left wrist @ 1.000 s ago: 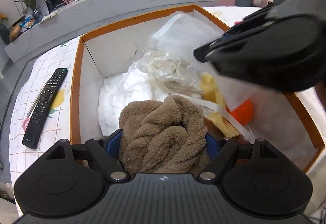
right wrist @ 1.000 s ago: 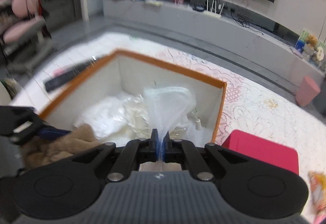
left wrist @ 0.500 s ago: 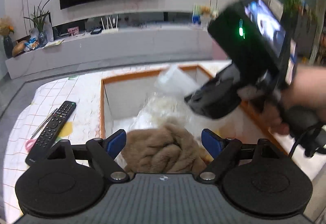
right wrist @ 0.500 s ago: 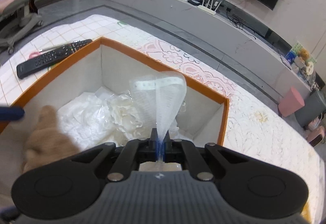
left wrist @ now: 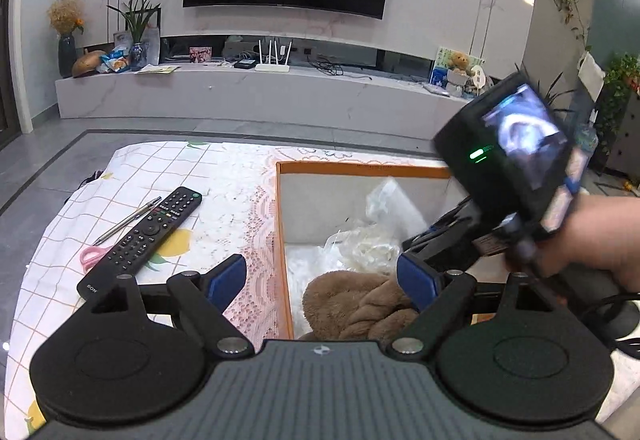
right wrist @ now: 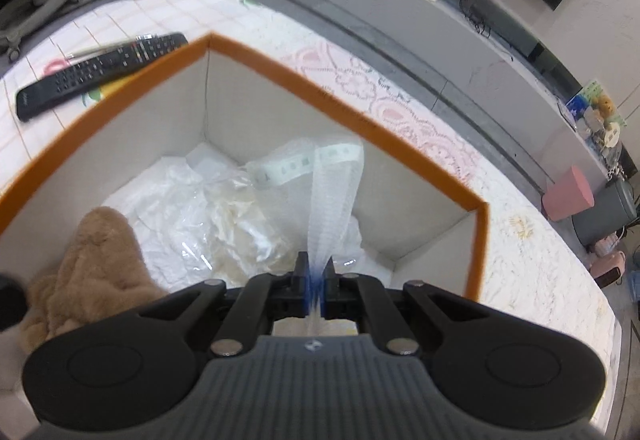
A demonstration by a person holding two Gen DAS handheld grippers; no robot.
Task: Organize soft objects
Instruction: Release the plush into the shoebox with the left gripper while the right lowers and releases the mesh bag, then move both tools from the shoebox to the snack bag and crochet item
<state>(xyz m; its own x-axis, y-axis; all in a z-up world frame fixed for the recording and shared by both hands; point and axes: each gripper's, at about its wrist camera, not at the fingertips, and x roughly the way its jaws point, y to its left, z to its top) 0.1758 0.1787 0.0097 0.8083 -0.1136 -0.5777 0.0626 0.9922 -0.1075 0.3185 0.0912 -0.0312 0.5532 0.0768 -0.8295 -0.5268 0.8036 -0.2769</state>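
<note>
- My left gripper (left wrist: 322, 282) is standing with its jaws wide, having just been opening, nothing between them; the brown plush towel (left wrist: 356, 304) is lying below in the orange-rimmed box (left wrist: 280, 240), lower centre of the frame.
- My right gripper (right wrist: 316, 280) is pinching a white mesh bag (right wrist: 332, 200) tight, the bag hanging over the box's middle.
- A remote control (left wrist: 144, 236) is lying left of the box.

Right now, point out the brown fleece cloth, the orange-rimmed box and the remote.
brown fleece cloth (left wrist: 352, 304), left wrist view, middle of the bunched pile.
orange-rimmed box (right wrist: 340, 108), right wrist view, far rim.
remote (left wrist: 148, 238), left wrist view, middle of its button face.
</note>
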